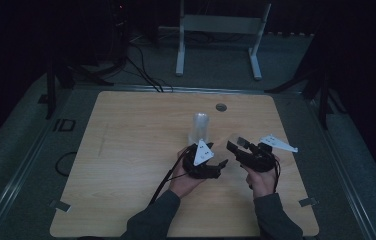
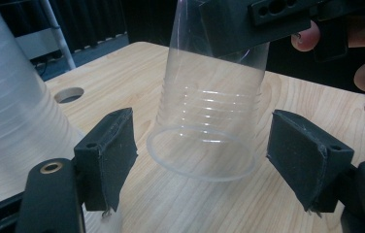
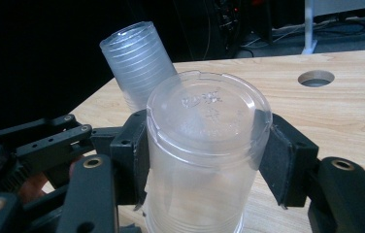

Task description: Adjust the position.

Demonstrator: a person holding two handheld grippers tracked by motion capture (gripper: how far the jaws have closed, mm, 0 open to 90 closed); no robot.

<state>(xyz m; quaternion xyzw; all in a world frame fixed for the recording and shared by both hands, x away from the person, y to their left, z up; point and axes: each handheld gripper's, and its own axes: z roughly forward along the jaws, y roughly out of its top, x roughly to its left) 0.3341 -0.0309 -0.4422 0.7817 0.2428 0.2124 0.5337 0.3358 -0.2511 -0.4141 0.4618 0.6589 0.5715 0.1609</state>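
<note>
A single clear plastic cup (image 3: 205,126) is clamped upside down between the pads of my right gripper (image 3: 207,150), its base facing the camera. In the left gripper view that cup (image 2: 209,111) hangs with its rim just above the wooden table (image 2: 137,63), one right finger (image 2: 234,29) pressing on its wall. My left gripper (image 2: 202,155) stands open around the rim, with both pads clear of it. A stack of clear cups (image 1: 199,127) stands upside down on the table just beyond my left gripper (image 1: 216,157), and my right gripper (image 1: 238,146) is beside it.
A round cable hole (image 1: 221,107) sits in the table near its far edge. Behind the table a white metal frame (image 1: 221,30) stands on the floor, with cables (image 1: 141,67) running past it. Bare wood stretches to the left (image 1: 126,150).
</note>
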